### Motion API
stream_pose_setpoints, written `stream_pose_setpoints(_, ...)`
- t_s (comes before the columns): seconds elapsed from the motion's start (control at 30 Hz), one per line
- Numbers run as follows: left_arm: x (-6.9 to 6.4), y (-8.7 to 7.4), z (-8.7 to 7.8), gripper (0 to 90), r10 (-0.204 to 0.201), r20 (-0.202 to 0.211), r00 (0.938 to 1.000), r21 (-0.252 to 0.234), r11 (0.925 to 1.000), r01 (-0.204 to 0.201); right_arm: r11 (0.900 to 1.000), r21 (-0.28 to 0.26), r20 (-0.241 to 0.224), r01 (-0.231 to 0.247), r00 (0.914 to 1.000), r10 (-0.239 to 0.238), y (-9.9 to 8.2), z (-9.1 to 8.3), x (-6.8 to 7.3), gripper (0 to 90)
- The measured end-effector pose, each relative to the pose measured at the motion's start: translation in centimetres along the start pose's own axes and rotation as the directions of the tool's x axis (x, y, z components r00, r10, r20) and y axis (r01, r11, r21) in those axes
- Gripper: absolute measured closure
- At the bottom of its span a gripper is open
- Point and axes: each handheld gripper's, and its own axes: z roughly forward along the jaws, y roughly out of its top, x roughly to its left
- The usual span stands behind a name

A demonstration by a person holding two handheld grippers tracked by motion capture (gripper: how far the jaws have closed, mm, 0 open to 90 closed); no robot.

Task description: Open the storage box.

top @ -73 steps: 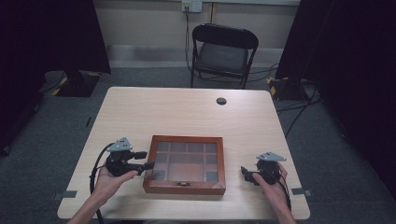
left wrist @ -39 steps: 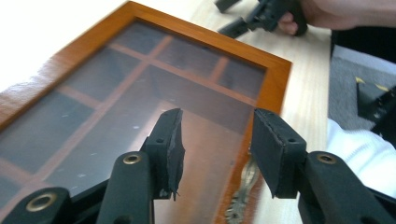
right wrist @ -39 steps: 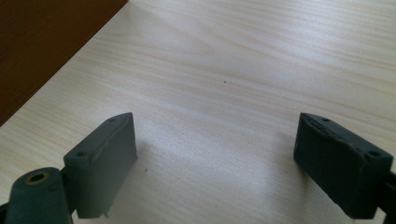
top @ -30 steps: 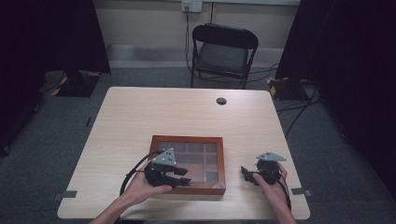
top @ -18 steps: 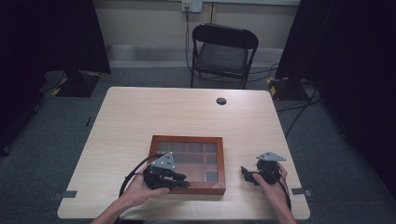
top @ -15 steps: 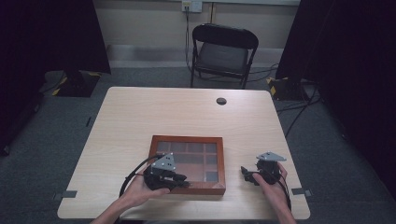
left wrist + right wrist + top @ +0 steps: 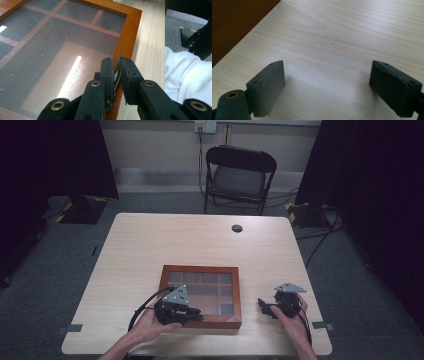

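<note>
A wooden box (image 7: 201,295) with a glass lid sits near the front edge of the tabletop (image 7: 150,245), between the person's two hands. The left gripper (image 7: 197,316) rests at the box's front rim, and its jaws have just been closing — in the left gripper view they now pinch a small metal clasp (image 7: 117,72) on the lid's front edge. The right gripper (image 7: 264,306) lies on the tabletop just beside the box's right side, its jaws wide apart with nothing between them.

The step in hand looks like raising the lid by that clasp. To do it well, the grip should stay square on the thin metal tab, and the lift should follow an arc about the far edge, where the hinges probably sit — they cannot be made out. The free gripper could steady the box so it does not slide.

The tabletop is pale wood grain, bare but for the box and a small dark round cap (image 7: 237,228) near its far edge. Beyond stands a black folding chair (image 7: 239,177) on grey carpet, with dark curtains at both sides.
</note>
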Motion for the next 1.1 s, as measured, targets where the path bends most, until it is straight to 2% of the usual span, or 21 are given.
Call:
stream_pose_setpoints(0.13, 0.09, -0.11, -0.01, 80.2, -0.024, 0.006, 0.9997, -0.010, 0.9997, 0.024, 1.0000, 0.000, -0.002, 0.002, 1.0000, -0.002, 0.06, 0.07, 0.00, 12.3)
stream_pose_setpoints(0.6, 0.53, -0.03, 0.07, 80.6, -0.058, 0.037, 0.9976, -0.011, 0.9982, 0.058, 1.0000, -0.002, -0.003, 0.004, 1.0000, -0.004, 0.07, 0.10, -0.01, 12.3)
stream_pose_setpoints(1.1, 0.58, 0.37, 0.02, 80.8, -0.054, 0.039, 0.9978, 0.005, 0.9986, 0.053, 1.0000, -0.002, -0.003, 0.004, 1.0000, -0.004, 0.07, 0.10, -0.01, 12.3)
